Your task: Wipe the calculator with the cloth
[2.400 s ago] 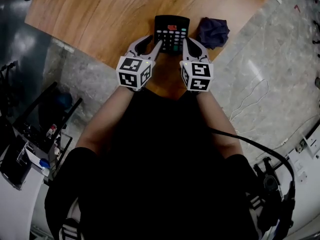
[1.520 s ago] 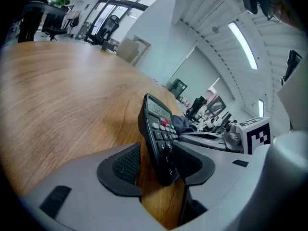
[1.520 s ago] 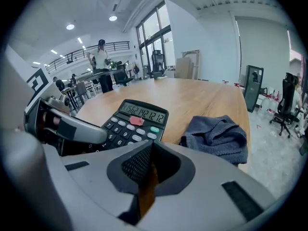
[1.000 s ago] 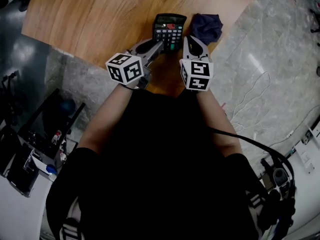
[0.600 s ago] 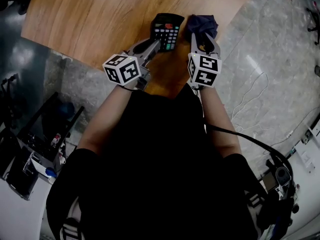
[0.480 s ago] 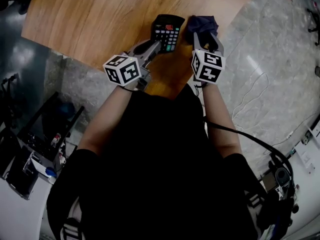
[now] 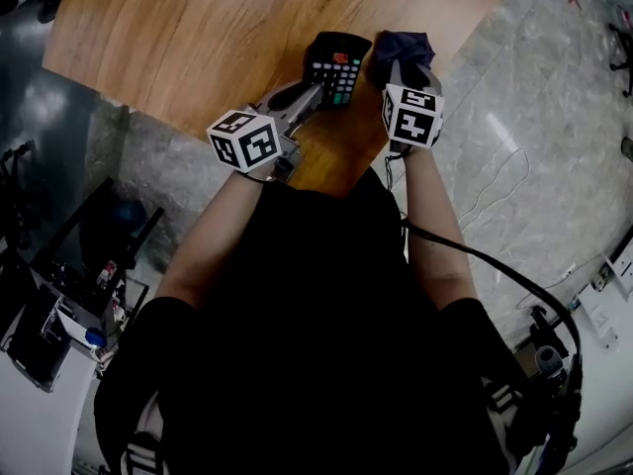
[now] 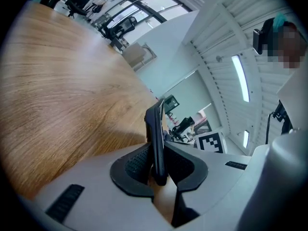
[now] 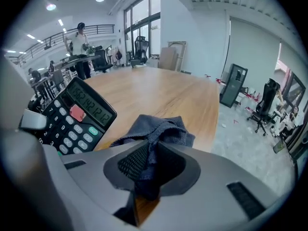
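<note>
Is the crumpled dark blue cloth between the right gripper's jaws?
Yes, the right gripper view shows the crumpled dark blue cloth pinched between the pads of the right gripper, whose jaws have just been closing.

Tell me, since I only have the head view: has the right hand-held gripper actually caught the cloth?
Observer: Yes. The right hand-held gripper has just been closing its jaws, and a fold of the cloth is pinched between its pads.
Operator: And the left one?
Observer: The left hand-held gripper has just been closing too. It is clamped on the calculator, which stands edge-on between its pads.
Operator: Is the cloth on the calculator yet?
Observer: No. They are apart, with bare table showing between them.
</note>
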Tool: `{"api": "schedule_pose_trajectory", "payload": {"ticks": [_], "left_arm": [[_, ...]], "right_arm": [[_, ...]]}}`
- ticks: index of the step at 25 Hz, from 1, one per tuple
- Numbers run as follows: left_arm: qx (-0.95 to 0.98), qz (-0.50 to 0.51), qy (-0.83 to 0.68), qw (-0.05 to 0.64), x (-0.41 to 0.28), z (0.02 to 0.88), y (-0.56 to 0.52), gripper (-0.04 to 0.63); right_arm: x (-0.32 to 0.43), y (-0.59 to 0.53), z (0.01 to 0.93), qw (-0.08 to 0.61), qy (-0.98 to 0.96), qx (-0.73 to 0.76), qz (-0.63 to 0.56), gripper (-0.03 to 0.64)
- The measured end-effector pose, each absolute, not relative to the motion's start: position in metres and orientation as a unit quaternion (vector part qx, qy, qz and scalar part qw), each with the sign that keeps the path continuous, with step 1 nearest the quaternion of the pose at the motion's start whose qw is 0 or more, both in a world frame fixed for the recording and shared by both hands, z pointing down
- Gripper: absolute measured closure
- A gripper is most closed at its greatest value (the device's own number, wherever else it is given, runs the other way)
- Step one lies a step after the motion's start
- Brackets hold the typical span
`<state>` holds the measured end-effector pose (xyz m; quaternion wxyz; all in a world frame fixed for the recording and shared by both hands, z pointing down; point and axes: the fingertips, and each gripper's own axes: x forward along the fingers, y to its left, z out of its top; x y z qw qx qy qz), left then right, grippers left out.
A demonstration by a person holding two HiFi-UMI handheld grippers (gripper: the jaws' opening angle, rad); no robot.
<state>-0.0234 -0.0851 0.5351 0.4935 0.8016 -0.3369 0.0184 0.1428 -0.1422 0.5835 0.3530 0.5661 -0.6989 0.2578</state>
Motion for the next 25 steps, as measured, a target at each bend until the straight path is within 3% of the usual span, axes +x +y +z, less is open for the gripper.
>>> {"api": "schedule_pose_trajectory", "payload": {"ticks": [6, 16, 25], "left_arm": [[0.801, -0.002, -0.335, 0.496, -0.024, 0.524, -0.086, 0.523], [0.804, -0.035, -0.336, 0.489, -0.033, 0.502, -0.083, 0.523], [0.82, -0.032, -0.315, 0.478, -0.01, 0.486, -0.077, 0.523]], "right_arm": [[0.144, -0.139, 0.564, 0.309, -0.715, 0.566, 0.27, 0.571], [0.065, -0.12, 0.422, 0.171, -0.815, 0.527, 0.17, 0.572], [-0.004, -0.092, 0.422, 0.156, -0.863, 0.446, 0.177, 0.572]]}}
